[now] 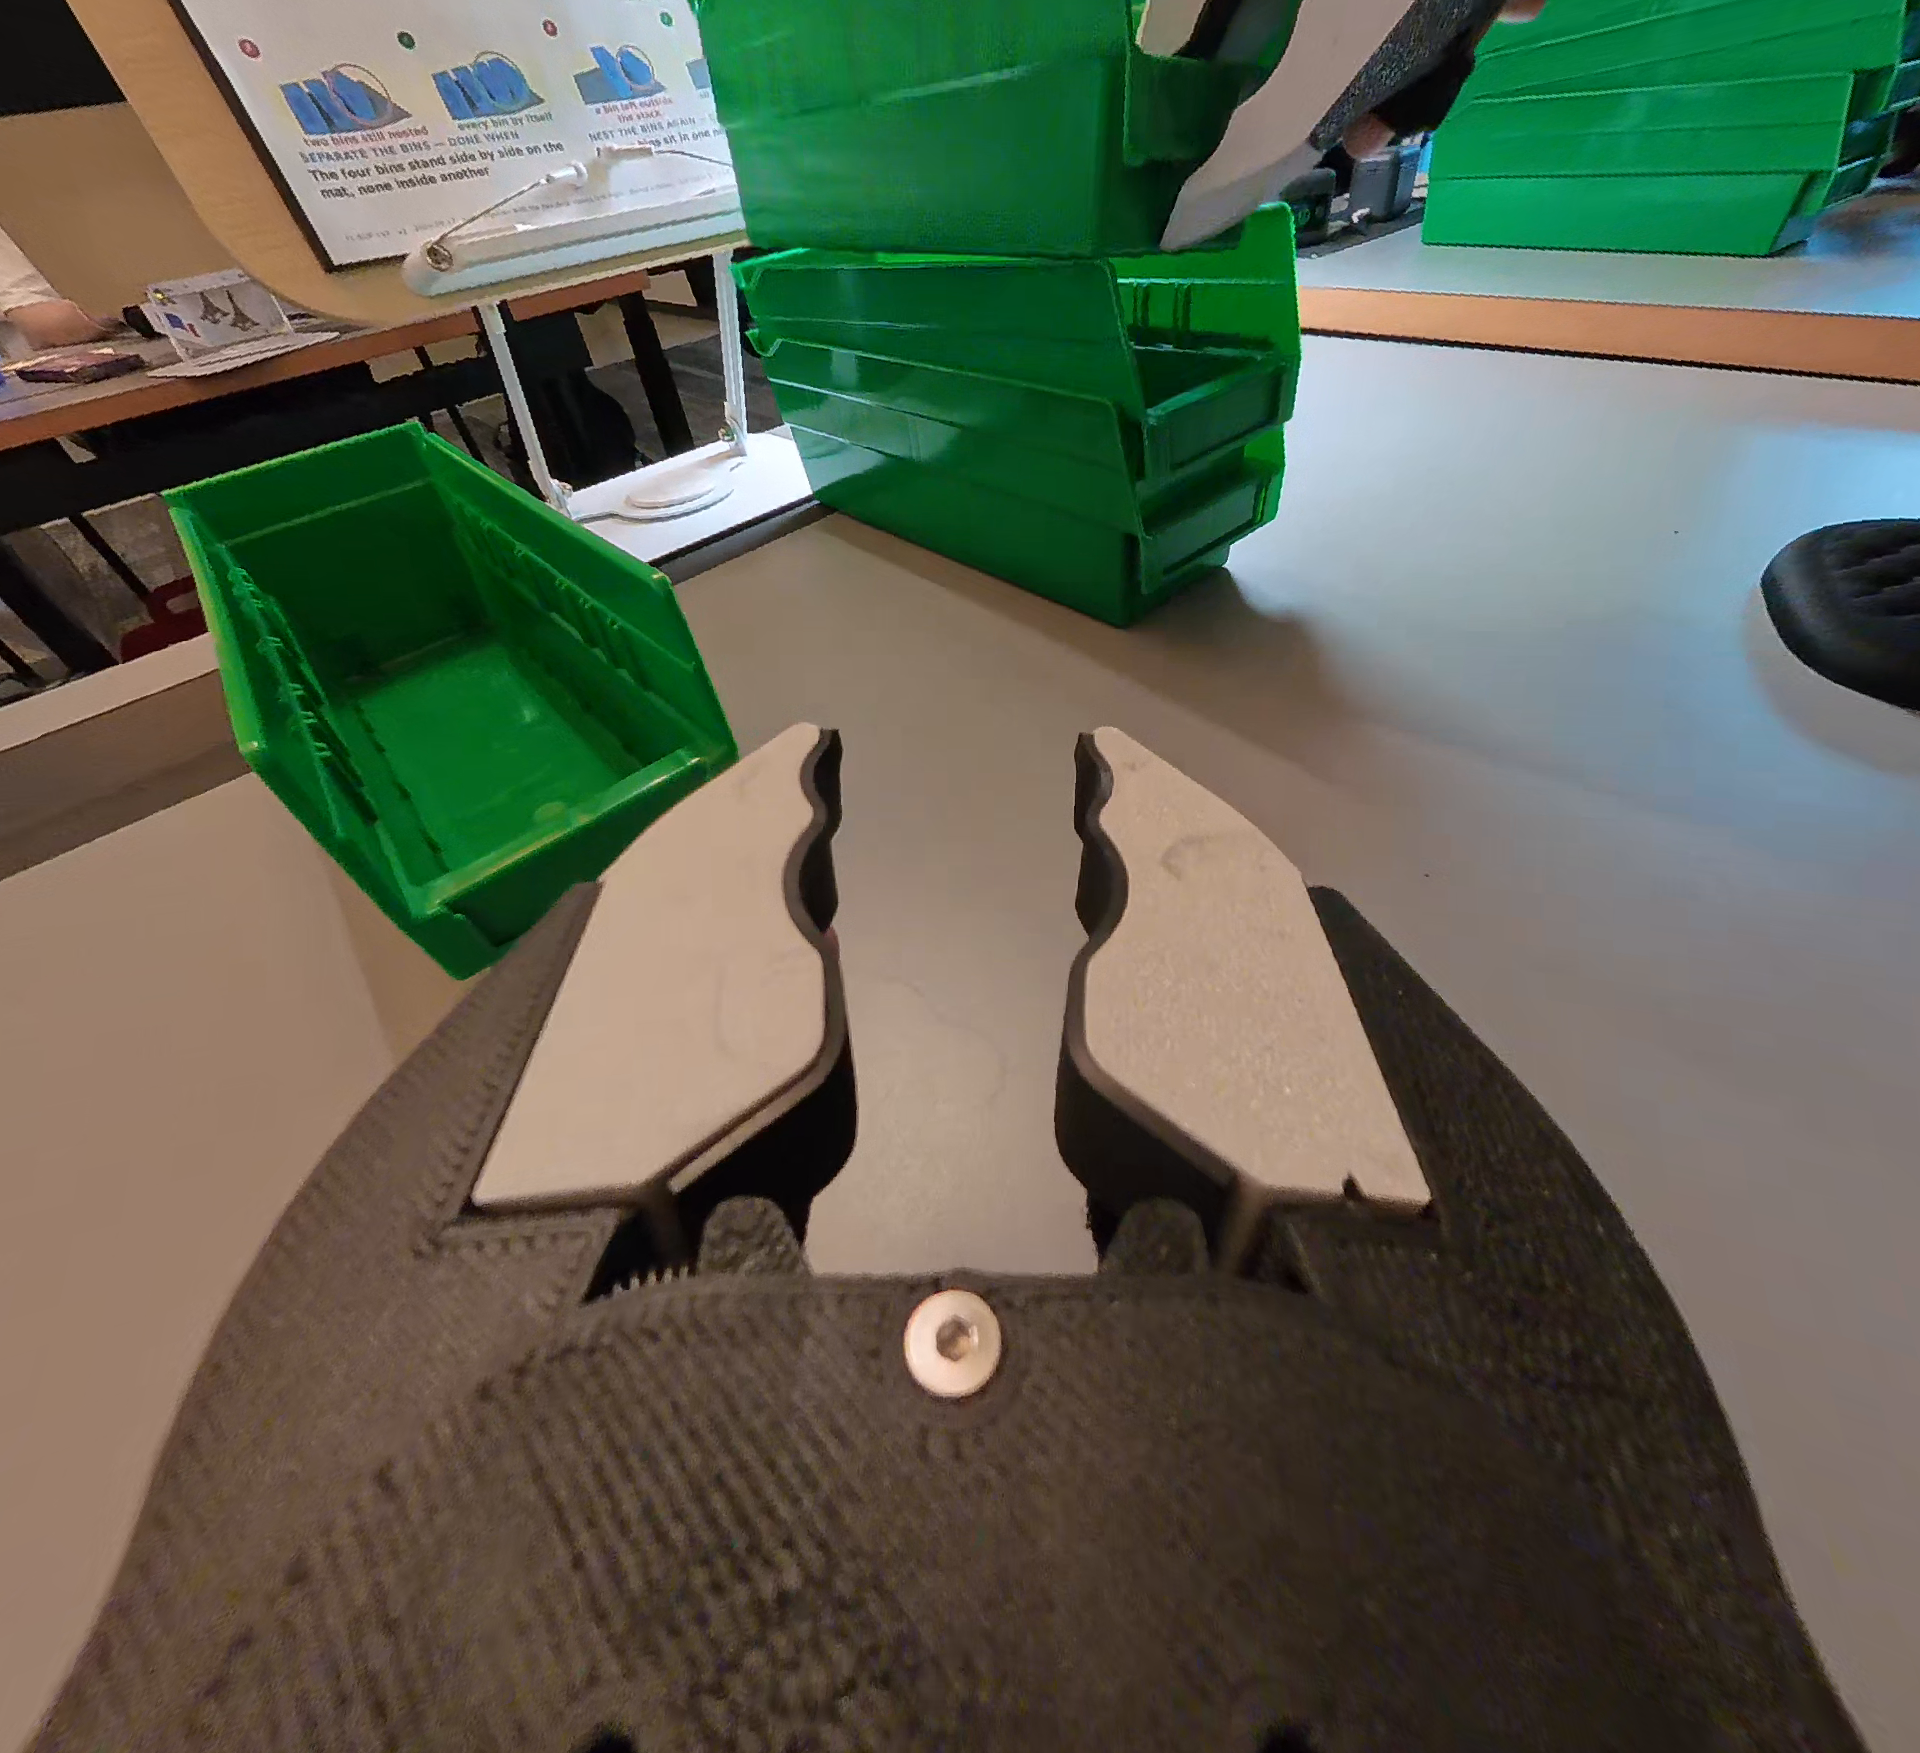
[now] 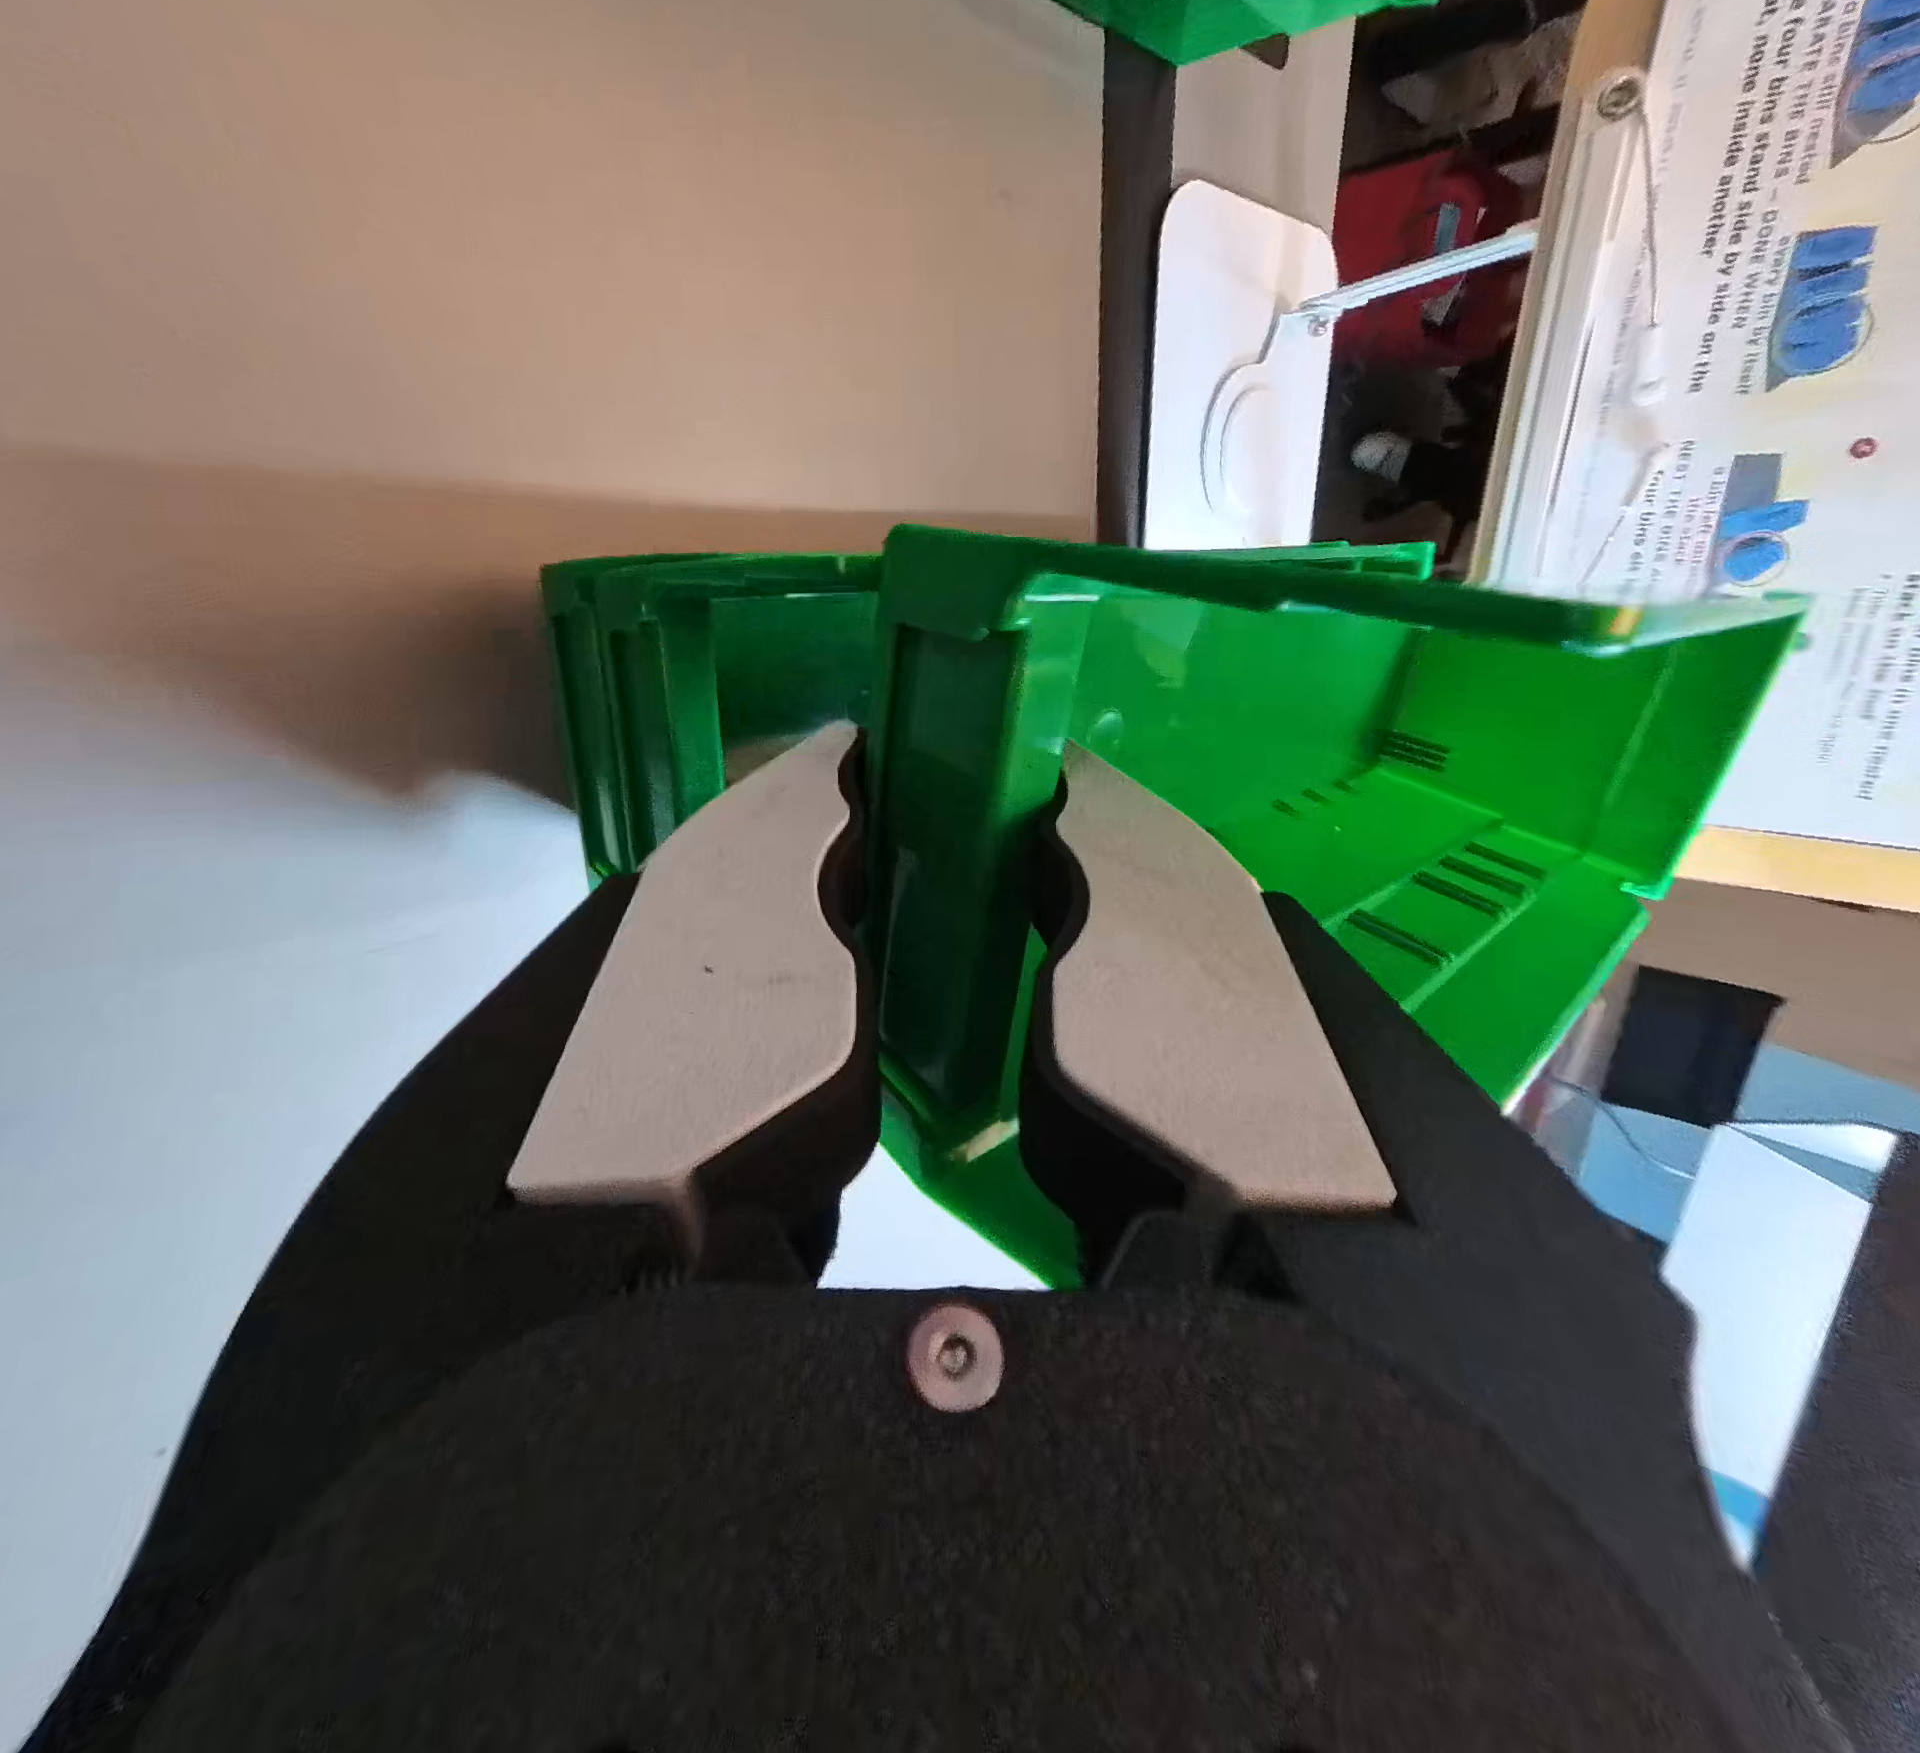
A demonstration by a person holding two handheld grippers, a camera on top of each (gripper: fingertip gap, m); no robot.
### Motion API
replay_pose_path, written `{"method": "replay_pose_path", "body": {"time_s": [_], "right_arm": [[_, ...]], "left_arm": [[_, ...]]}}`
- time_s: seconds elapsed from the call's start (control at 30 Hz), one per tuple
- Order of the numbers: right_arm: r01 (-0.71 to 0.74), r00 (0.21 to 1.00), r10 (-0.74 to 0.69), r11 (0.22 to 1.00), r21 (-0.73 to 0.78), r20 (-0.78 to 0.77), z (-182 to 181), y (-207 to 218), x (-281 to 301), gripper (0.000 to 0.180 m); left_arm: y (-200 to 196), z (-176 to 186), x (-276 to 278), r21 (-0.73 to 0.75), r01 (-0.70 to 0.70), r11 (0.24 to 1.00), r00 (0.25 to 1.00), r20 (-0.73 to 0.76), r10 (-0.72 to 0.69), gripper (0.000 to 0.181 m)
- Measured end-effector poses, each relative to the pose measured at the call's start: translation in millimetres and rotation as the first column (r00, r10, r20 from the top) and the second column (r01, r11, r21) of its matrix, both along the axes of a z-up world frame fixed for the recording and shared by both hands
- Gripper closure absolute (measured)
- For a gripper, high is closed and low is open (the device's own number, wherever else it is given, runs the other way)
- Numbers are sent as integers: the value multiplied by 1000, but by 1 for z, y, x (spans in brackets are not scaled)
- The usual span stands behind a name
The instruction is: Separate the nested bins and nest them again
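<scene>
Starting at the left of the left wrist view, a single green bin (image 1: 457, 675) is seen standing alone on the grey counter (image 1: 1455, 872), open side up and well apart from the stack (image 1: 1029, 425). The left hand-held gripper (image 1: 956, 758) is held low over bare counter with its jaws parted and nothing between them.

Further right, the stack of nested bins rests on the counter, and a top bin (image 1: 914, 51) is held tilted above it, its lower front corner apparently touching or just above the stack's rim. Whether it is fully free cannot be told. Its front lip is clamped by the right hand-held gripper (image 1: 1247, 134); in the right wrist view that gripper (image 2: 956, 768) is seen closed on the lip (image 2: 951, 862), one finger on either side. A poster (image 1: 436, 30) stands behind the counter, and more green bins (image 1: 1662, 134) lie at far right.

The separating step is judged to be in hand, with one bin already set out and a second being taken off. Next, the held bin would need to be lifted clear of the stack, carried leftward and set down beside the lone bin; the free gripper may be needed to steady the stack.
</scene>
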State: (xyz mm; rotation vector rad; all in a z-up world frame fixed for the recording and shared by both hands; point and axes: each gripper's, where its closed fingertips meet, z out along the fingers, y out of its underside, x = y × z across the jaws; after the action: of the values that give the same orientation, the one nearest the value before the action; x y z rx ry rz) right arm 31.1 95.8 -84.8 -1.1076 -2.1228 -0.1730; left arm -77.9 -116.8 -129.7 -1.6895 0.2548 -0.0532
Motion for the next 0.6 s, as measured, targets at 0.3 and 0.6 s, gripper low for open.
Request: {"method": "replay_pose_path", "body": {"time_s": [0.3, 0.6], "right_arm": [[-16, 1000, 16, 999, -39, -10, -2, 0, 0, 152], [-24, 999, 26, 999, -49, 44, -17, 1, 5, 152]], "left_arm": [[0, -1, -1, -2, -4, 1000, 1000, -2, 4, 138], [0, -1, -1, -3, -4, 1000, 1000, -3, 4, 138]]}}
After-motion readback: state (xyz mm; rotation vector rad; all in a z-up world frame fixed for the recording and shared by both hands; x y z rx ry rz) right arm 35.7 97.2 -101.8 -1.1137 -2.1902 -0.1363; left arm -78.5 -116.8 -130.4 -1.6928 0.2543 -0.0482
